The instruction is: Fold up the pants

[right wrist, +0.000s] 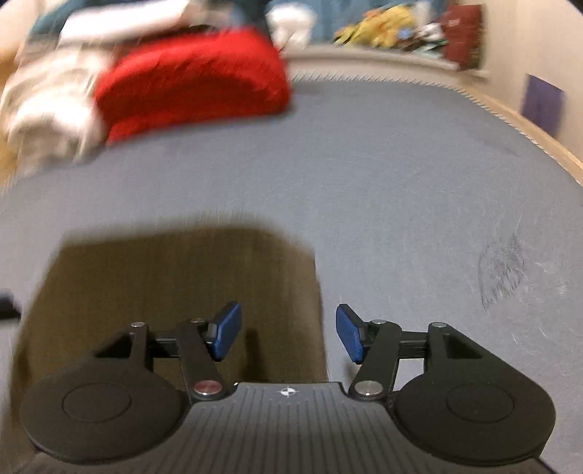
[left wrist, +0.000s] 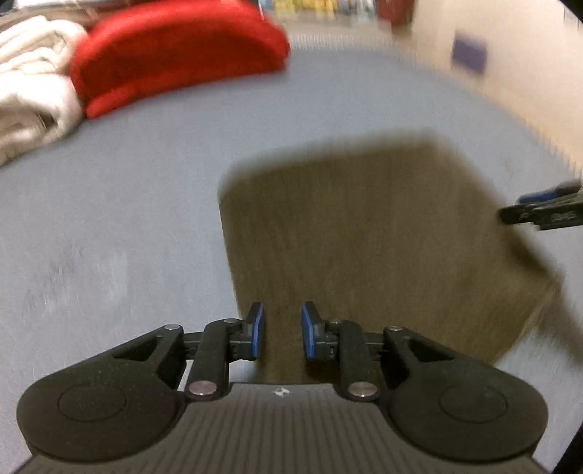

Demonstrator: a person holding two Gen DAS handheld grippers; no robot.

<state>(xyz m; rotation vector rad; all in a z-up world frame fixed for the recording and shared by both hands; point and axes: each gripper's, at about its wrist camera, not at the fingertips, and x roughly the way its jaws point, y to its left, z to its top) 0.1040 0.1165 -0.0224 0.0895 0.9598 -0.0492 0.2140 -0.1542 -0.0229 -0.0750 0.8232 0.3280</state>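
Note:
Olive-brown pants [left wrist: 364, 233] lie folded into a flat rectangle on the grey-blue surface [left wrist: 109, 218]. My left gripper [left wrist: 282, 330] is open and empty above the fold's near left edge. The right gripper's tip [left wrist: 539, 209] shows at the far right of the left wrist view, over the fold's right edge. In the right wrist view the pants [right wrist: 175, 291] lie low and left. My right gripper [right wrist: 288, 333] is open and empty over their near right edge. Both views are motion-blurred.
A red folded cloth [left wrist: 175, 54] and a white bundle [left wrist: 32, 91] lie at the far left of the surface. The red cloth [right wrist: 193, 80] also shows in the right wrist view. A wooden edge [right wrist: 528, 127] and a wall bound the right side. Clutter [right wrist: 393, 25] sits beyond.

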